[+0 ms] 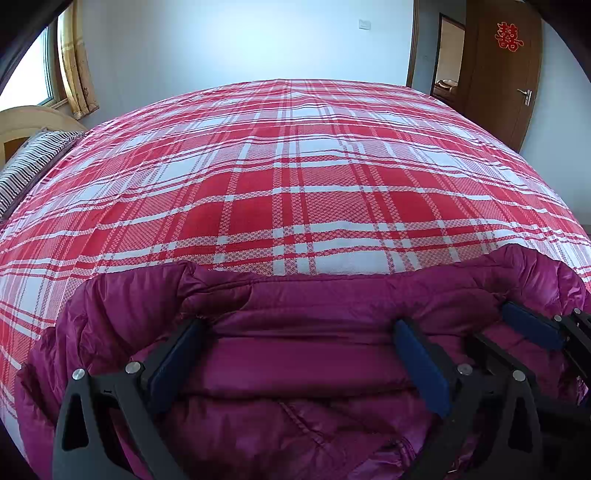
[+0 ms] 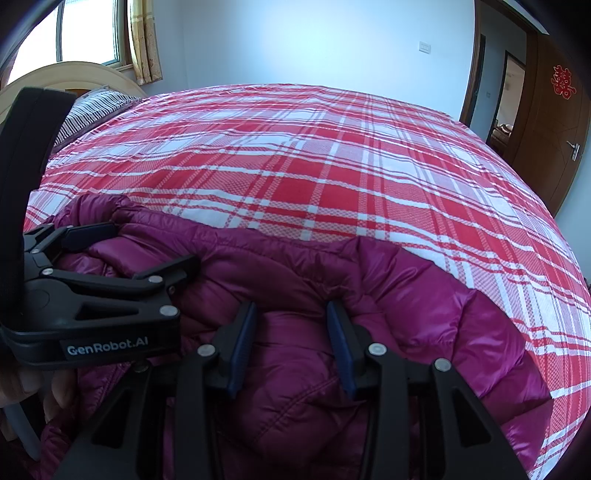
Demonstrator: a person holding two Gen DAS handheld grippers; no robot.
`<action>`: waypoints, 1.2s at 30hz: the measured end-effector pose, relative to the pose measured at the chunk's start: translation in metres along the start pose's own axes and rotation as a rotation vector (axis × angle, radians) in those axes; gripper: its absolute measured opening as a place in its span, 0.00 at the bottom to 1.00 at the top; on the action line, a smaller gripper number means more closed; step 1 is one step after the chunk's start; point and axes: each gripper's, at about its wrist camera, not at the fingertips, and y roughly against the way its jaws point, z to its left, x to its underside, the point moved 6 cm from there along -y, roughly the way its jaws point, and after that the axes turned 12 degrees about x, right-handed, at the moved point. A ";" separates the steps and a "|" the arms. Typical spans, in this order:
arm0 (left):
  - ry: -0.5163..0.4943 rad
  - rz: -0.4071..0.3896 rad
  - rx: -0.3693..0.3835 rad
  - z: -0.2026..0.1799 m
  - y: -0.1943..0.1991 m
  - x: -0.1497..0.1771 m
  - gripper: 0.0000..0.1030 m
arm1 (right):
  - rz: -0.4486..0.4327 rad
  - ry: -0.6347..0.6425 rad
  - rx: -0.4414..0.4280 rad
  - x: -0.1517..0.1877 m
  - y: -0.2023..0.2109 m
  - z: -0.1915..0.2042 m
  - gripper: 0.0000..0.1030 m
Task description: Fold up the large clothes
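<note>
Grippers sat spread over the magenta puffer jacket (image 1: pixel 314 369) at the near edge of the plaid bed (image 1: pixel 295 166), left gripper (image 1: pixel 295 354) and right gripper (image 2: pixel 291 343) gripping nothing, so slick padded fabric likely could slip.

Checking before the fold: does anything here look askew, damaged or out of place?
Nothing stands out. The purple puffer jacket lies rumpled on the plaid bedspread, no tears visible; left gripper and right gripper are open over it.

Red-and-white plaid bedsheet (image 1: pixel 295 166) spread over the bed, striped pillow (image 1: pixel 33 166) at its left edge before a wooden headboard (image 2: pixel 74 75), yellow curtain (image 1: pixel 75 62) beside window (image 2: pixel 88 33), brown door (image 1: pixel 506 70) bearing red paper-cut (image 1: pixel 509 36)
</note>
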 end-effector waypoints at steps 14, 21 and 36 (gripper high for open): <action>-0.002 0.001 -0.004 0.000 0.000 0.000 0.99 | 0.001 0.003 0.003 0.000 -0.001 0.001 0.42; -0.007 0.004 -0.013 0.000 0.000 -0.001 0.99 | 0.004 0.007 0.006 -0.001 -0.001 0.001 0.42; 0.068 -0.095 0.087 0.013 0.116 -0.016 0.99 | 0.002 0.047 -0.033 -0.009 0.024 -0.010 0.69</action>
